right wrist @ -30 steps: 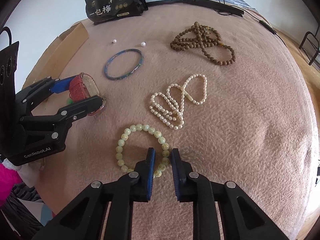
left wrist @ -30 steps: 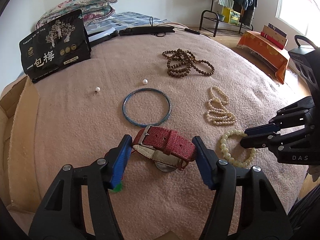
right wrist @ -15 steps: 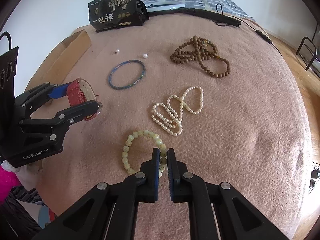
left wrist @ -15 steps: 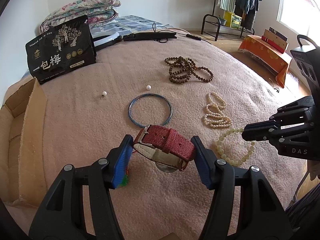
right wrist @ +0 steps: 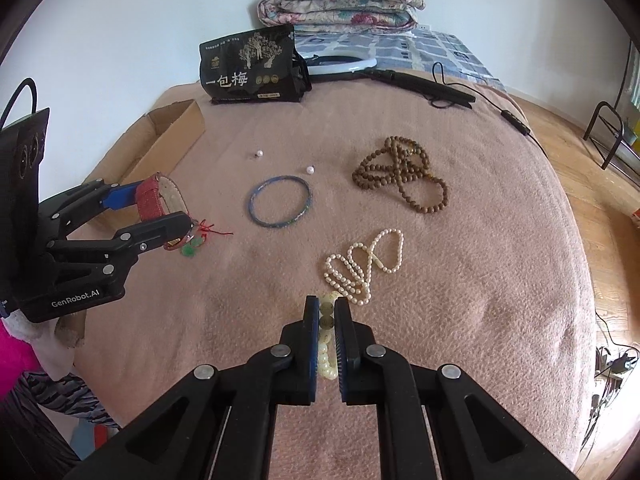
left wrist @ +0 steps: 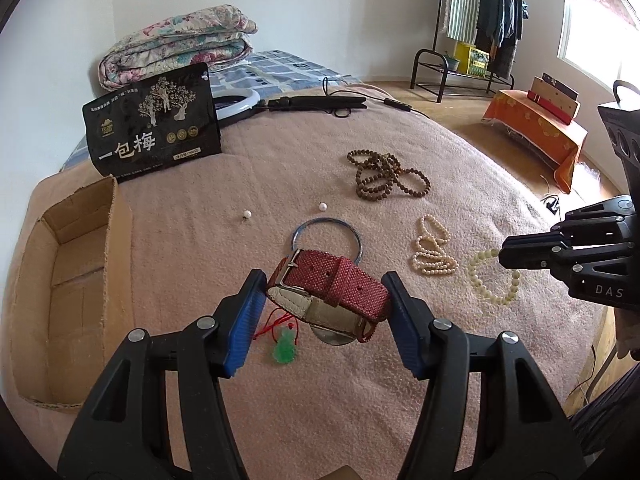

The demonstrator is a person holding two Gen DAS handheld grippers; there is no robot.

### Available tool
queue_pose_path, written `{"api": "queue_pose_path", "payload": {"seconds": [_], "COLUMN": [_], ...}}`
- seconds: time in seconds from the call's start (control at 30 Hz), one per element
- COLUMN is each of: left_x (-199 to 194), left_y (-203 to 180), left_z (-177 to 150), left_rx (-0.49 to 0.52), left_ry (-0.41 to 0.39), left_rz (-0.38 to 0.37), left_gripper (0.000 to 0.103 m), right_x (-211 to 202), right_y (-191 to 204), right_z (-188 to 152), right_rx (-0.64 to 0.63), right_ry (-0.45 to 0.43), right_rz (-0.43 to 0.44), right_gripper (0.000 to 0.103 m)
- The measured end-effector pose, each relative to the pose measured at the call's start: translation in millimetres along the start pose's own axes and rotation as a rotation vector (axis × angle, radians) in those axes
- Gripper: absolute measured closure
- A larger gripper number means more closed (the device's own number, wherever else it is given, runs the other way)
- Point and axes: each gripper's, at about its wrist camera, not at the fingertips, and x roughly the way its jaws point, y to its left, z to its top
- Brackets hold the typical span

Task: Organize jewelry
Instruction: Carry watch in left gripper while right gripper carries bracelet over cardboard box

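My left gripper [left wrist: 324,300] is shut on a red-strapped watch [left wrist: 328,288] and holds it above the pink blanket; it also shows in the right wrist view [right wrist: 160,216]. My right gripper [right wrist: 327,312] is shut on a pale green bead bracelet [right wrist: 326,354], which hangs from it in the left wrist view [left wrist: 494,278]. On the blanket lie a blue bangle [right wrist: 280,205], a white pearl necklace [right wrist: 362,266], a brown bead necklace [right wrist: 400,172], two loose pearls [left wrist: 323,207] and a green pendant on red cord [left wrist: 285,346].
An open cardboard box [left wrist: 64,280] sits at the blanket's left edge. A black snack bag [left wrist: 154,124] stands at the back, with a folded quilt [left wrist: 180,44], a ring light and cables behind it. The bed edge drops to wood floor on the right.
My right gripper closed on the green bracelet and lifted it off the blanket. My left gripper rose and pulled back with the watch, uncovering the green pendant.
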Motion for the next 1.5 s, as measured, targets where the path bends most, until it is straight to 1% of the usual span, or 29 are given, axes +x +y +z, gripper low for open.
{"api": "queue_pose_path", "payload": {"seconds": [0.17,0.4,0.73,0.9,1.2,1.37,1.5], "left_x": [-22,-53,-90,-102,-114,-114,-113], "left_y": [19,60,124,156,208,228,243], "left_z": [7,14,8,1,-17,-28,-39], "left_rx": [-0.016,-0.058,-0.13,-0.172,-0.249,-0.261,-0.294], "left_ry": [-0.02,-0.049,-0.071,-0.069,-0.054,-0.038,-0.02], "left_rz": [0.02,0.072,0.152,0.172,0.189,0.183,0.178], "left_gripper": [0.042,0.042,0.042,0.042,0.042,0.042,0.042], "right_x": [-13,-25,-30,-32,-15,0,13], "right_y": [9,32,86,116,166,190,206], "right_z": [7,23,52,71,99,113,121], "right_rx": [-0.007,-0.024,-0.098,-0.13,-0.144,-0.143,-0.151], "right_ry": [-0.039,-0.086,-0.119,-0.152,-0.166,-0.166,-0.163], "right_rz": [0.002,0.022,0.07,0.103,0.182,0.211,0.227], "right_gripper": [0.098,0.098,0.098,0.098,0.098,0.098,0.098]}}
